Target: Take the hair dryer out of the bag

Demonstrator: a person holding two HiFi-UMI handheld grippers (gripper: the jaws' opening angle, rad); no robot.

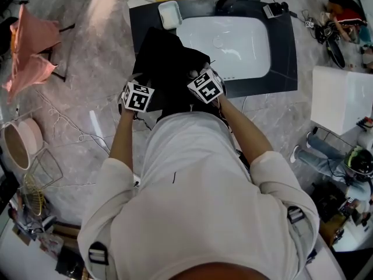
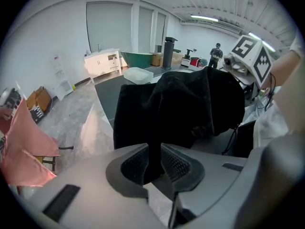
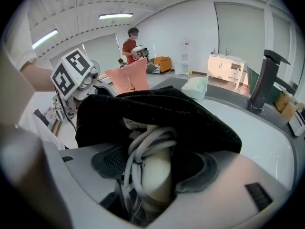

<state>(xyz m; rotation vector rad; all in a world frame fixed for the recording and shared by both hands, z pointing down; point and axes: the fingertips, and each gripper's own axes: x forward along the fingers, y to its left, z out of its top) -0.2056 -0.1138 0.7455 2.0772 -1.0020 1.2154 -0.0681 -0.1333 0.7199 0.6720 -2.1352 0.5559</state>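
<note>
Dark tabletop (image 1: 285,69), bag (image 1: 169,63) at 12 o'clock: left gripper (image 2: 153,162) fingers pinch its fabric, right gripper (image 3: 156,162) fingers clamp the hair dryer (image 3: 155,187); its cord (image 3: 137,152) could snag inside.

You stood in a big indoor hall staged as a bathroom, more test lab than home. A dark counter (image 1: 285,57) with a white sink (image 1: 233,45) and a black tap (image 3: 267,80) stood alone on a marble-look floor (image 1: 76,69). Strip lights (image 3: 116,16) ran along a high white ceiling. Round you were a white cabinet (image 2: 102,61), a green tub (image 2: 138,58), boxes (image 2: 38,99), a pink cloth (image 1: 32,45) and floor clutter. Another person (image 3: 131,44) was working at the far side.
</note>
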